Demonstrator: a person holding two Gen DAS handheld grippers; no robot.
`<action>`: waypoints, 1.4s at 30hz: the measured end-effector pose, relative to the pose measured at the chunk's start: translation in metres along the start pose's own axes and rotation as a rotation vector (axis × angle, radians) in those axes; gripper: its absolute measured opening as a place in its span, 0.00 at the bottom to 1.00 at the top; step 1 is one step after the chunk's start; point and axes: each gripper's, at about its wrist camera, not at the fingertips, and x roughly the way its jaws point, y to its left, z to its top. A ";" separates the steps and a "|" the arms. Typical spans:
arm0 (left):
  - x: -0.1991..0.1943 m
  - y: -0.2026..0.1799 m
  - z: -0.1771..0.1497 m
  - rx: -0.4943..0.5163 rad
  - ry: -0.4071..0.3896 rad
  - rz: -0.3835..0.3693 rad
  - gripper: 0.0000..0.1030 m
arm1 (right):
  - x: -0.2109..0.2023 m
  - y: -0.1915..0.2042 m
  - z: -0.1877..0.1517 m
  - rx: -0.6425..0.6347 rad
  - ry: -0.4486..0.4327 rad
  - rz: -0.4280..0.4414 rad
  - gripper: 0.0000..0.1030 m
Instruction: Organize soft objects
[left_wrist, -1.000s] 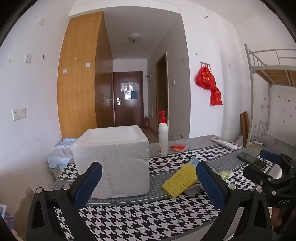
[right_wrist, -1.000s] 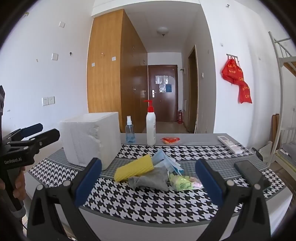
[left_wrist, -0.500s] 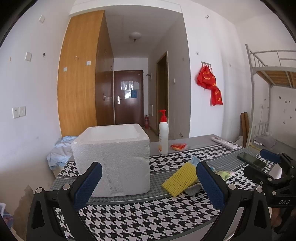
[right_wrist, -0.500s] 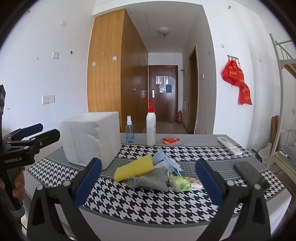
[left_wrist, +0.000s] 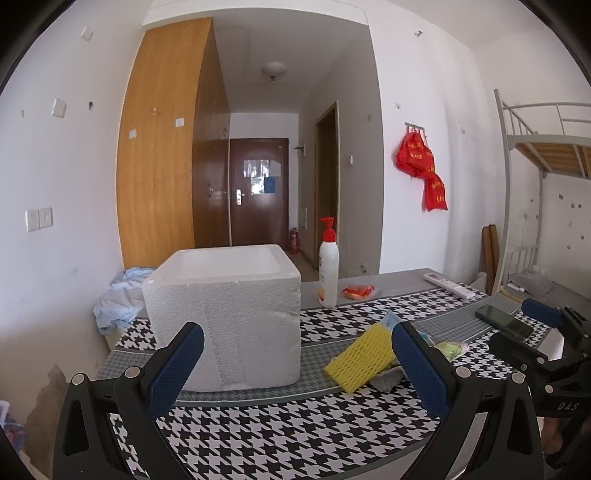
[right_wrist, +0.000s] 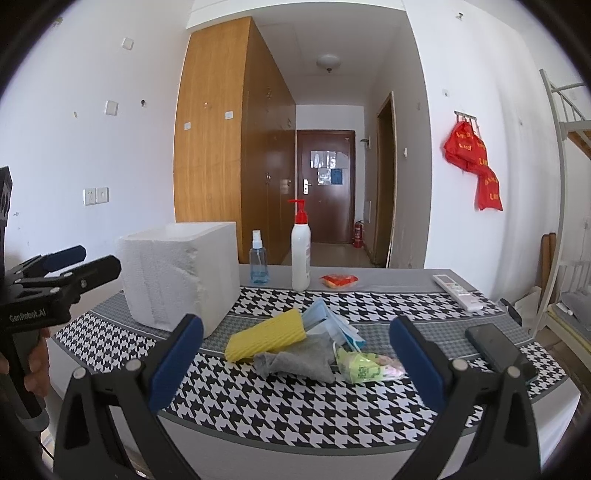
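Observation:
A pile of soft objects lies mid-table: a yellow sponge (right_wrist: 266, 334), a grey cloth (right_wrist: 299, 360), a blue face mask (right_wrist: 328, 322) and a green-and-pink packet (right_wrist: 364, 367). The sponge also shows in the left wrist view (left_wrist: 364, 358). A white foam box (left_wrist: 225, 317) stands open-topped at the left; it also shows in the right wrist view (right_wrist: 181, 280). My left gripper (left_wrist: 295, 365) is open and empty, in front of the box. My right gripper (right_wrist: 295, 360) is open and empty, held before the pile at the table's front edge.
A lotion pump bottle (right_wrist: 301, 254), a small spray bottle (right_wrist: 258, 262), an orange packet (right_wrist: 338, 280) and a remote (right_wrist: 458, 291) stand along the table's far side. A black phone (right_wrist: 498, 350) lies at the right. The houndstooth table (right_wrist: 295, 402) ends just ahead.
Both grippers have drifted very slightly; the table objects have not moved and both stay open.

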 end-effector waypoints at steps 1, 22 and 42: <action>0.000 0.000 0.000 0.001 0.001 0.000 0.99 | 0.000 0.000 0.000 -0.002 -0.001 -0.003 0.99; 0.016 -0.015 0.007 0.026 0.015 -0.047 0.99 | 0.007 -0.014 0.007 0.015 0.007 -0.010 0.99; 0.053 -0.043 0.004 0.074 0.092 -0.145 0.99 | 0.022 -0.049 0.002 0.060 0.060 -0.088 0.99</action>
